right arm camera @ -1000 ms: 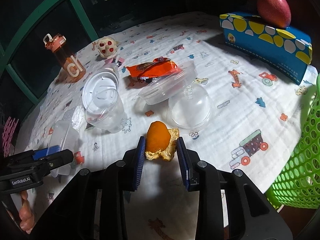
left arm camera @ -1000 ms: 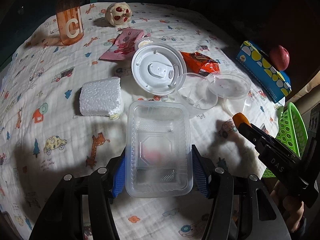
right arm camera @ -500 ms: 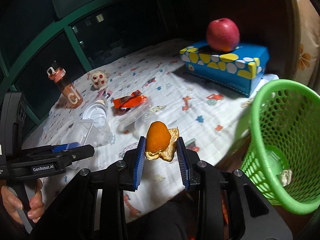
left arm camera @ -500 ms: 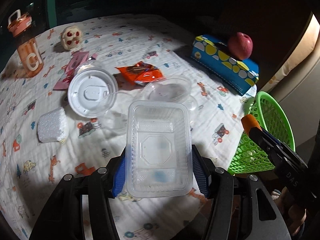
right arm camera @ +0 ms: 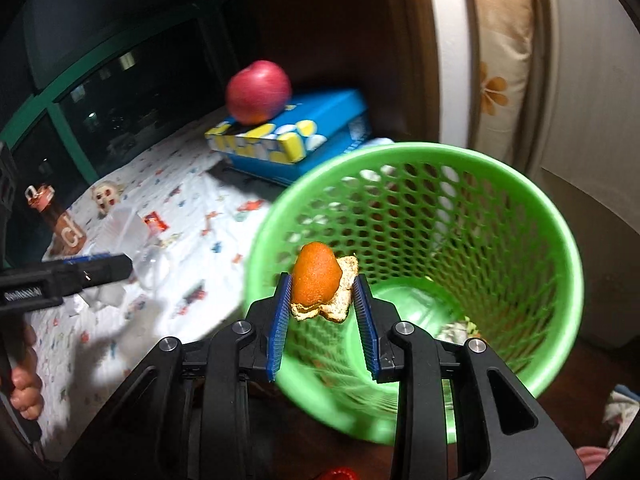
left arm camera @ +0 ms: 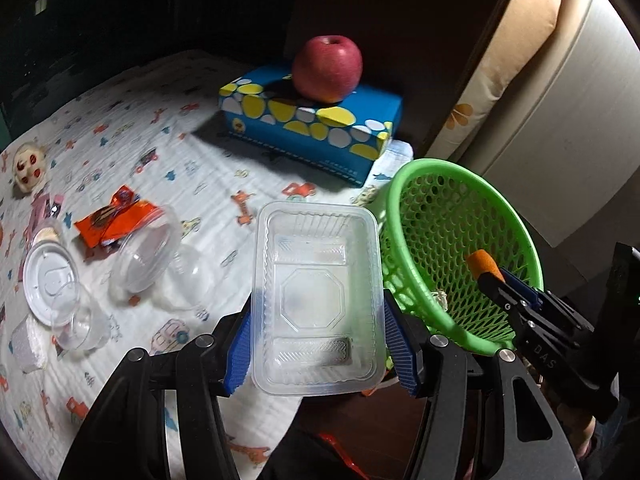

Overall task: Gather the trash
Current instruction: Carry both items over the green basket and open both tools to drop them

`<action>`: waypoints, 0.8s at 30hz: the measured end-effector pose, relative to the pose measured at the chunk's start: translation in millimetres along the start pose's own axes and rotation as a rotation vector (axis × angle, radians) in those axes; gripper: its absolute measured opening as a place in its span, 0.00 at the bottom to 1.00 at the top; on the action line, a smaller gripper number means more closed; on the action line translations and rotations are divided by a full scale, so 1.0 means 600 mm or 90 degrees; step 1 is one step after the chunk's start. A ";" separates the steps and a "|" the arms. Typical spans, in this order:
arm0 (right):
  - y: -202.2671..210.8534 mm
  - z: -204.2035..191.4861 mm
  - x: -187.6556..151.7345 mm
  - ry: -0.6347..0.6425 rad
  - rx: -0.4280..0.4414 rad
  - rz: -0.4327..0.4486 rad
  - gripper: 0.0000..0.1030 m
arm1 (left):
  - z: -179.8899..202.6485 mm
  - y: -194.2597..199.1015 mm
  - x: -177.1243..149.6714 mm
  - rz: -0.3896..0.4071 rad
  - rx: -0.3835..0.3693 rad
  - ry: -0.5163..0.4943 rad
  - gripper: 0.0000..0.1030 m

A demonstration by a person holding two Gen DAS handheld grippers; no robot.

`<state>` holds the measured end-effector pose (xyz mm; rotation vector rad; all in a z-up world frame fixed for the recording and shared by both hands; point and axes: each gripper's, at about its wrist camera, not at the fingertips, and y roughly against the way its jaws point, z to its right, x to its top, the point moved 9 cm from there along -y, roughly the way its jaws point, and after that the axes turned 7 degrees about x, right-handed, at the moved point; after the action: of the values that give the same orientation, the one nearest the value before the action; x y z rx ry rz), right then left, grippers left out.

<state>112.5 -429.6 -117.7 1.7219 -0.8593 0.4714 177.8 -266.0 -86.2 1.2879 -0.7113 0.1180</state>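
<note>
Two hand-held grippers converge on a green mesh wastebasket (right arm camera: 416, 276) standing beside a table draped in a cartoon-print cloth (left arm camera: 120, 160). The right gripper (right arm camera: 322, 304) pinches a piece of orange peel (right arm camera: 316, 276) between nearly closed blue pads, and in the right wrist view the basket's open mouth lies directly ahead, filling the frame from 12 to 4 o'clock behind the peel. The peel looks to hang over the near rim, so this hand appears the nearer to a drop. The left gripper (left arm camera: 316, 340) clamps a clear rectangular plastic tray (left arm camera: 316, 300) across its short sides at a mid-width opening, the tray's long axis running straight away from the hand. From it the basket sits at about 2 o'clock, just beside the tray's right edge, its mouth tilted toward the camera. On the cloth remain a clear dome lid (left arm camera: 144, 256), a white round lid (left arm camera: 50, 276), an orange snack wrapper (left arm camera: 108, 224) and a foam block (left arm camera: 26, 346). A red apple (left arm camera: 327, 69) rests on a blue tissue box (left arm camera: 308, 128).
</note>
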 end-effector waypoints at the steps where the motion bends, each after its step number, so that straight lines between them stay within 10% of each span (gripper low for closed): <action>1: 0.002 0.014 -0.002 -0.008 -0.006 0.000 0.33 | 0.013 -0.002 0.008 0.001 -0.002 -0.007 0.54; 24: 0.100 0.132 -0.021 -0.073 -0.052 0.062 0.57 | 0.214 -0.084 0.031 -0.050 -0.078 -0.107 0.56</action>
<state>51.1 -508.7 -112.7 1.6493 -1.0347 0.3988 162.1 -403.1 -105.1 1.2149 -0.7986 -0.0974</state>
